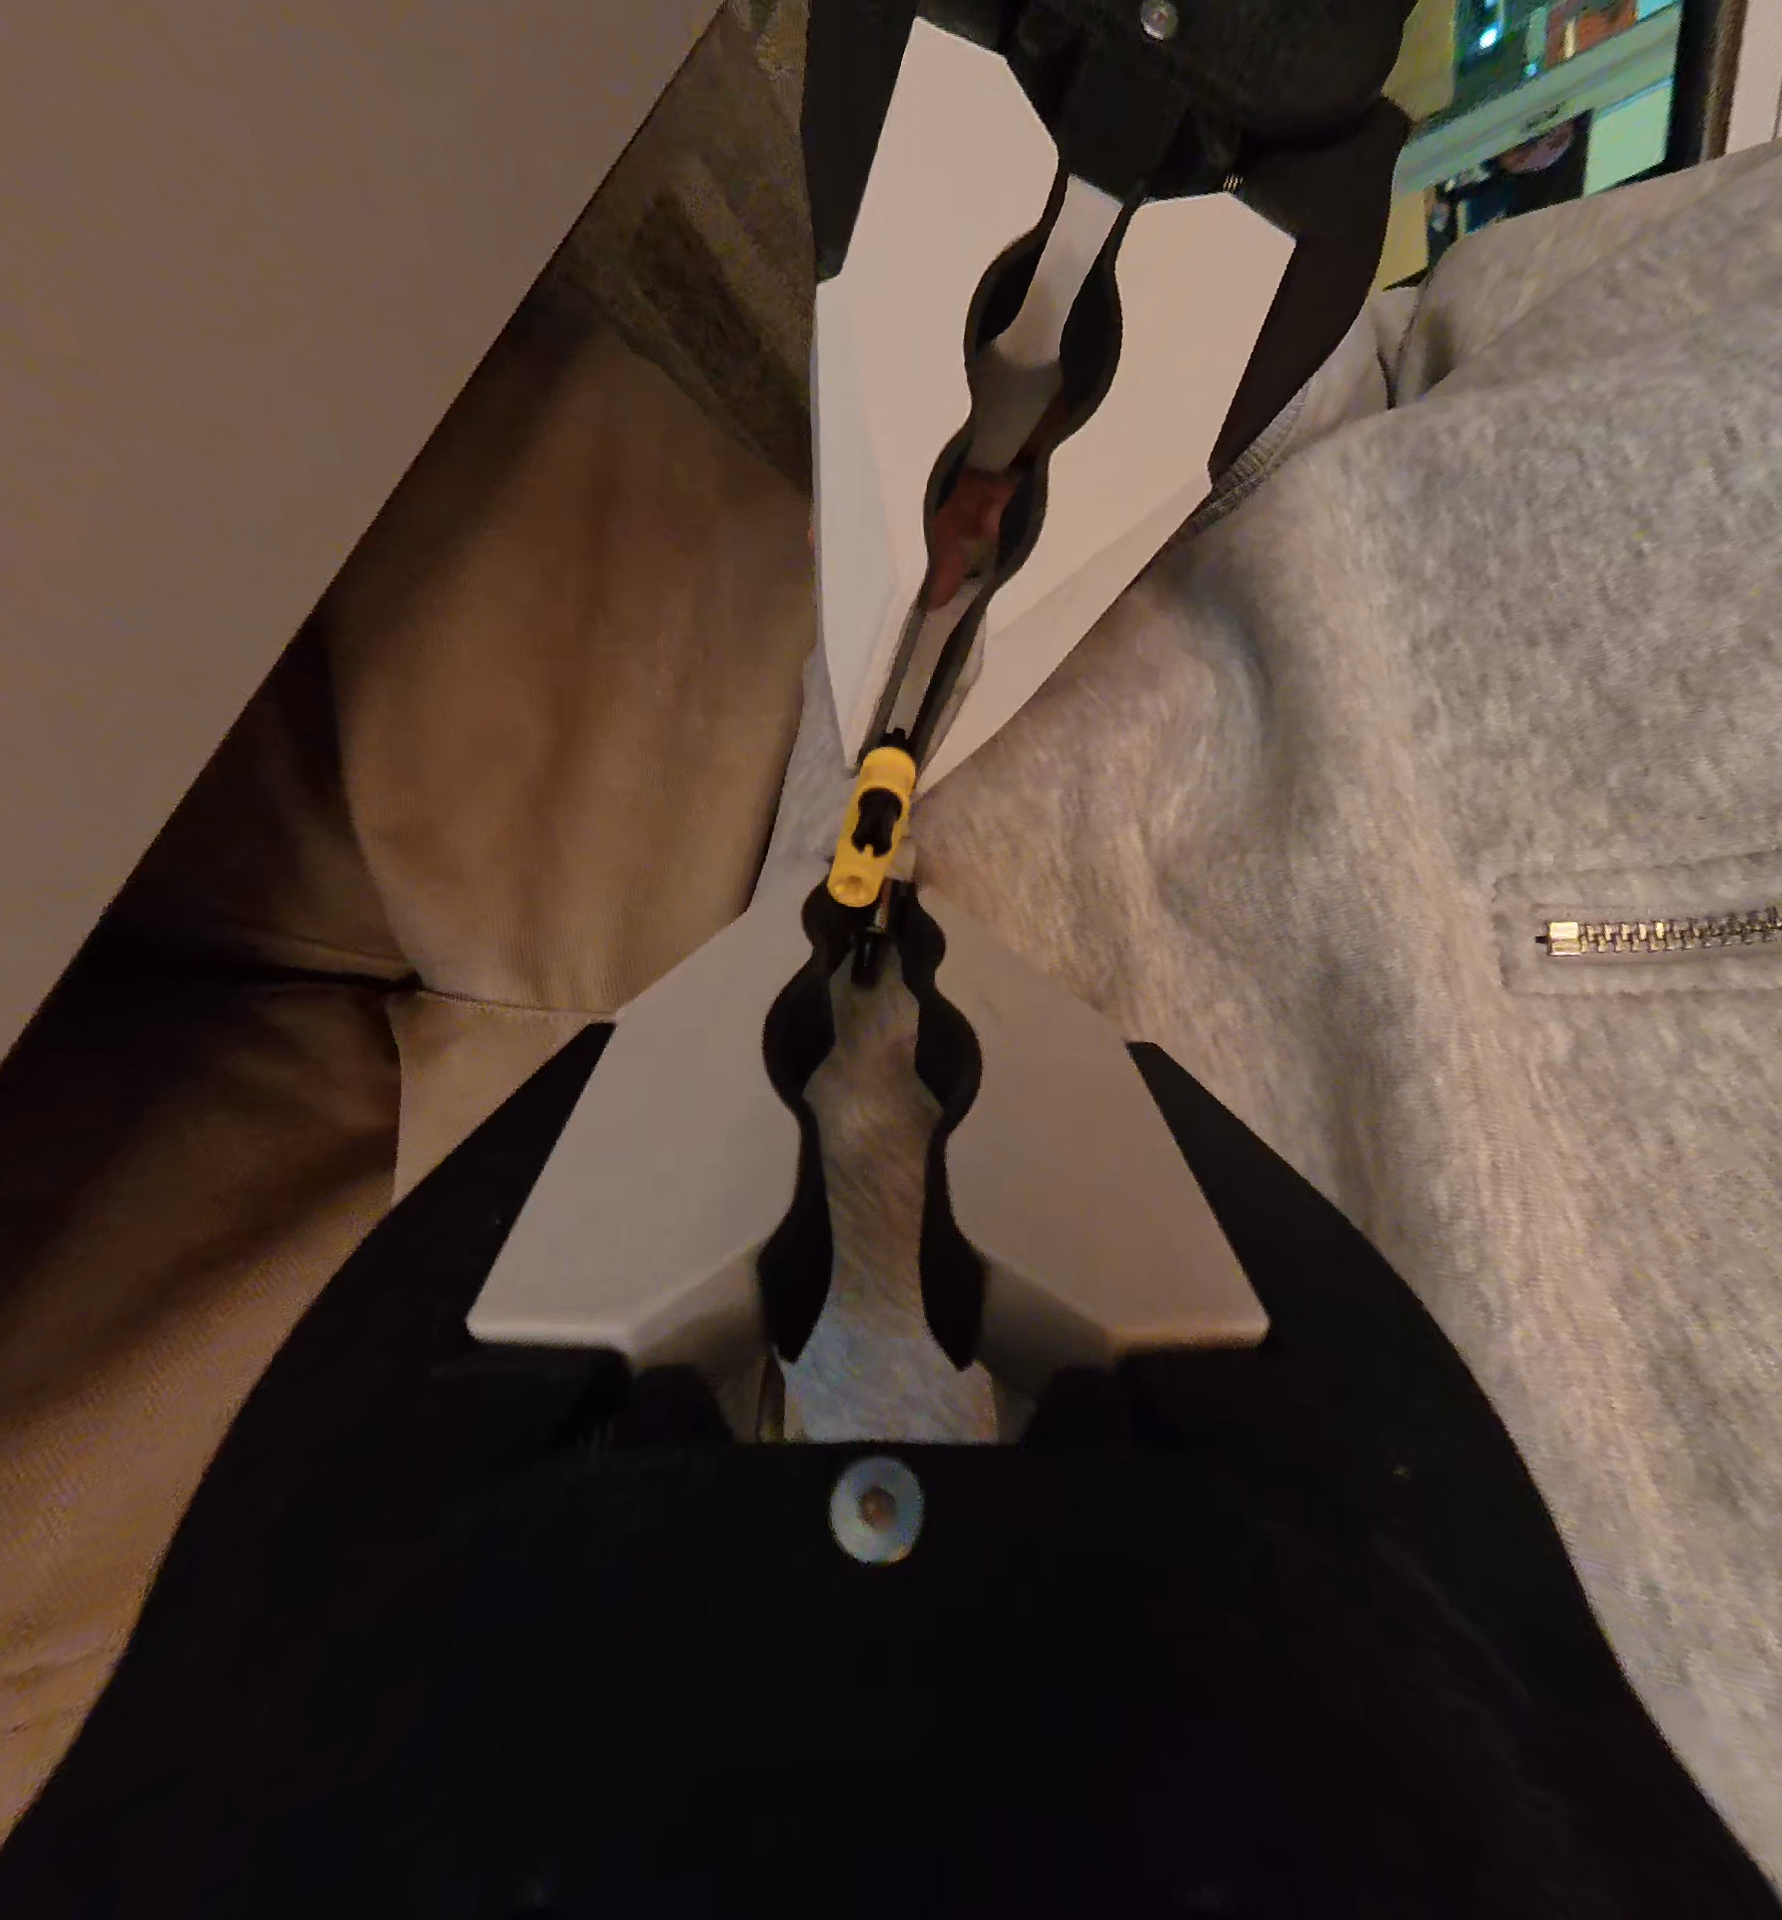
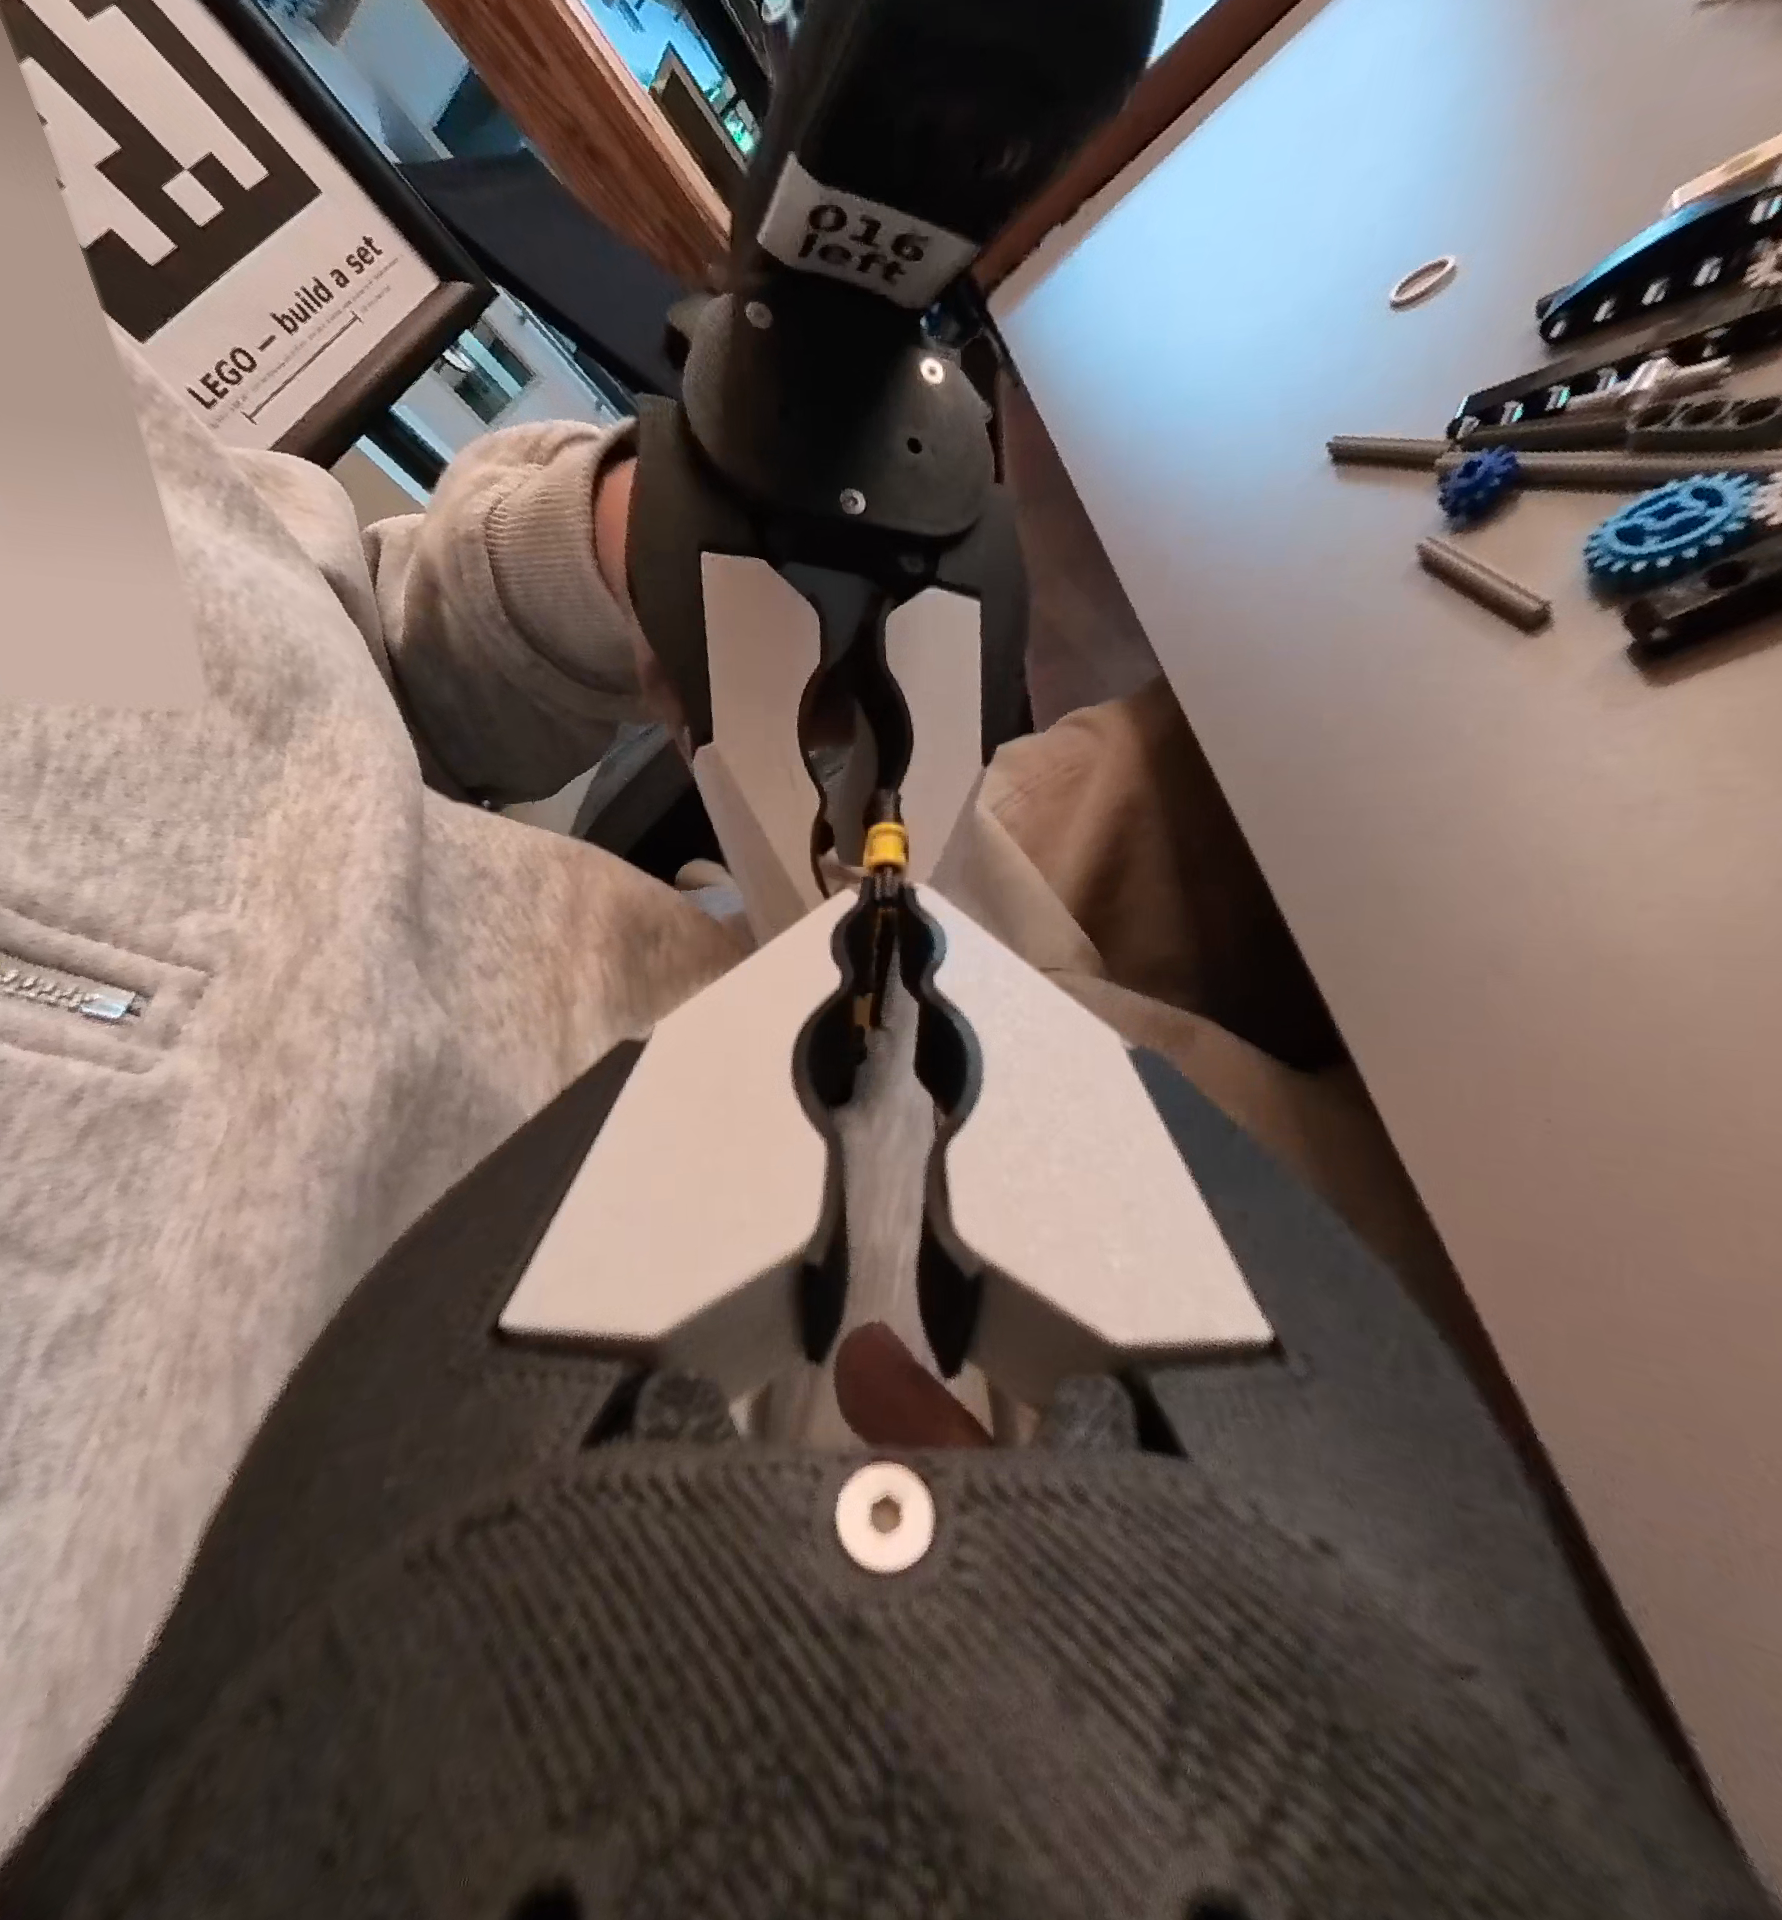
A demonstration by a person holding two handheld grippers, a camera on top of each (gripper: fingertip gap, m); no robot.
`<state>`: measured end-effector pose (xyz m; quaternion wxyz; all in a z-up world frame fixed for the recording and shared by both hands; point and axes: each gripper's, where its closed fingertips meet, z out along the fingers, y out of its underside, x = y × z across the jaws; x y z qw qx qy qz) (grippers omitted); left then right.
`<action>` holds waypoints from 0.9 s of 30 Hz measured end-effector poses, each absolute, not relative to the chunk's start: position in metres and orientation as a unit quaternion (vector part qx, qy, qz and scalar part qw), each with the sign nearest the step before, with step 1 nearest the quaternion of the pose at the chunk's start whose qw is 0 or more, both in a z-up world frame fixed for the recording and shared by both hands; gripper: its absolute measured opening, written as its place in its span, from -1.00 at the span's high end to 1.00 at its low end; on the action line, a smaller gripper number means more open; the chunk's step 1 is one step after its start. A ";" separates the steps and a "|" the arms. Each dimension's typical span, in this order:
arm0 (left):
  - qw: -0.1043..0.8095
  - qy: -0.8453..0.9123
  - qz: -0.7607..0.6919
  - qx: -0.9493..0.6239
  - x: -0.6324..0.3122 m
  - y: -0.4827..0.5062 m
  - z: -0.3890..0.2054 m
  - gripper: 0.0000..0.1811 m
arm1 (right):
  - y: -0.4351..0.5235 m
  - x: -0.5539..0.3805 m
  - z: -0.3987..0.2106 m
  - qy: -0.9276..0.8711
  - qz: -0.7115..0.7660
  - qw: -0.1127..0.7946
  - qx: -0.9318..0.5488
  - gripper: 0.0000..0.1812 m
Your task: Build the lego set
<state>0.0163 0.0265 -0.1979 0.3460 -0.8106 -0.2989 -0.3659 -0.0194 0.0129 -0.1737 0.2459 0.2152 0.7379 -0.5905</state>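
Both grippers meet tip to tip over the person's lap, off the table (image 2: 1386,831); left gripper (image 1: 871,914) and right gripper (image 2: 882,894) each look clenched on the small sub-assy between them: a yellow connector (image 1: 869,821) w/ a black pin (image 1: 871,951) thru it; exact contact pts hard to tell. Judged early: most parts lie loose on the table, e.g. blue gear (image 2: 1666,525), black beams (image 2: 1656,281), grey axles (image 2: 1484,582); bulk of the build is left.

Small yellow lego connector (image 1: 869,828), black pin (image 1: 874,818) through it, midair, pinched between opposed tool tips.
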 end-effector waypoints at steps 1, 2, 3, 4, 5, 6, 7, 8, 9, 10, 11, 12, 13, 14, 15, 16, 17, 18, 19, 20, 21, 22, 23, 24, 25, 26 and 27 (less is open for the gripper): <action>0.349 -0.301 -0.371 -0.806 0.017 0.027 -0.199 0.91 | 0.013 -0.019 -0.175 0.739 -0.588 0.248 0.216 0.98; 0.353 -0.303 -0.376 -0.801 0.018 0.028 -0.199 0.90 | 0.014 -0.018 -0.177 0.741 -0.584 0.250 0.218 0.98; 0.359 -0.306 -0.382 -0.795 0.019 0.029 -0.200 0.90 | 0.014 -0.018 -0.178 0.742 -0.582 0.251 0.219 0.98; 0.367 -0.310 -0.387 -0.788 0.020 0.030 -0.200 0.89 | 0.015 -0.017 -0.179 0.743 -0.579 0.252 0.221 0.98; 0.374 -0.315 -0.391 -0.780 0.020 0.031 -0.200 0.89 | 0.016 -0.017 -0.180 0.745 -0.576 0.254 0.222 0.98; 0.382 -0.322 -0.396 -0.770 0.019 0.031 -0.199 0.89 | 0.017 -0.017 -0.181 0.746 -0.574 0.254 0.223 0.98; 0.391 -0.329 -0.402 -0.760 0.018 0.032 -0.199 0.89 | 0.017 -0.016 -0.182 0.747 -0.572 0.254 0.225 0.98; 0.400 -0.336 -0.410 -0.748 0.018 0.032 -0.198 0.89 | 0.018 -0.016 -0.182 0.747 -0.571 0.255 0.226 0.98; 0.408 -0.343 -0.418 -0.735 0.017 0.032 -0.196 0.88 | 0.019 -0.016 -0.183 0.747 -0.570 0.256 0.227 0.98; 0.415 -0.349 -0.426 -0.724 0.017 0.031 -0.196 0.88 | 0.019 -0.016 -0.183 0.747 -0.570 0.257 0.228 0.98; 0.421 -0.355 -0.432 -0.715 0.017 0.031 -0.195 0.88 | 0.019 -0.016 -0.183 0.747 -0.569 0.257 0.228 0.98; 0.425 -0.358 -0.436 -0.708 0.017 0.030 -0.195 0.87 | 0.019 -0.016 -0.184 0.749 -0.567 0.257 0.229 0.98; 0.430 -0.360 -0.437 -0.704 0.017 0.029 -0.195 0.87 | 0.019 -0.016 -0.184 0.749 -0.567 0.256 0.229 0.98; 0.434 -0.360 -0.437 -0.701 0.017 0.028 -0.195 0.87 | 0.020 -0.016 -0.184 0.749 -0.567 0.256 0.230 0.98; 0.438 -0.360 -0.436 -0.699 0.017 0.027 -0.195 0.88 | 0.020 -0.016 -0.184 0.750 -0.565 0.256 0.230 0.98; 0.443 -0.359 -0.436 -0.697 0.016 0.027 -0.195 0.88 | 0.019 -0.016 -0.185 0.749 -0.565 0.256 0.230 0.98; 0.447 -0.359 -0.436 -0.694 0.016 0.027 -0.195 0.88 | 0.019 -0.016 -0.185 0.749 -0.564 0.257 0.231 0.98; 0.451 -0.358 -0.437 -0.691 0.017 0.027 -0.195 0.88 | 0.020 -0.016 -0.185 0.749 -0.564 0.258 0.232 0.98; 0.457 -0.358 -0.438 -0.687 0.017 0.028 -0.195 0.88 | 0.020 -0.016 -0.186 0.749 -0.564 0.258 0.232 0.98; 0.463 -0.358 -0.438 -0.683 0.016 0.029 -0.196 0.89 | 0.020 -0.016 -0.186 0.749 -0.563 0.258 0.233 0.98; 0.470 -0.357 -0.439 -0.678 0.016 0.030 -0.195 0.89 | 0.020 -0.016 -0.186 0.750 -0.562 0.259 0.233 0.98; 0.476 -0.357 -0.438 -0.674 0.016 0.031 -0.195 0.90 | 0.020 -0.016 -0.187 0.751 -0.561 0.259 0.234 0.98; 0.477 -0.357 -0.437 -0.674 0.017 0.032 -0.196 0.90 | 0.020 -0.016 -0.187 0.751 -0.561 0.258 0.234 0.98; 0.479 -0.358 -0.436 -0.672 0.017 0.033 -0.197 0.90 | 0.020 -0.016 -0.187 0.751 -0.560 0.259 0.235 0.98; 0.482 -0.359 -0.433 -0.672 0.016 0.033 -0.197 0.91 | 0.020 -0.017 -0.187 0.750 -0.561 0.258 0.237 0.98; 0.484 -0.361 -0.429 -0.672 0.015 0.033 -0.198 0.91 | 0.020 -0.017 -0.187 0.749 -0.562 0.258 0.238 0.98; 0.484 -0.361 -0.427 -0.673 0.015 0.033 -0.199 0.91 | 0.020 -0.018 -0.187 0.749 -0.562 0.257 0.239 0.98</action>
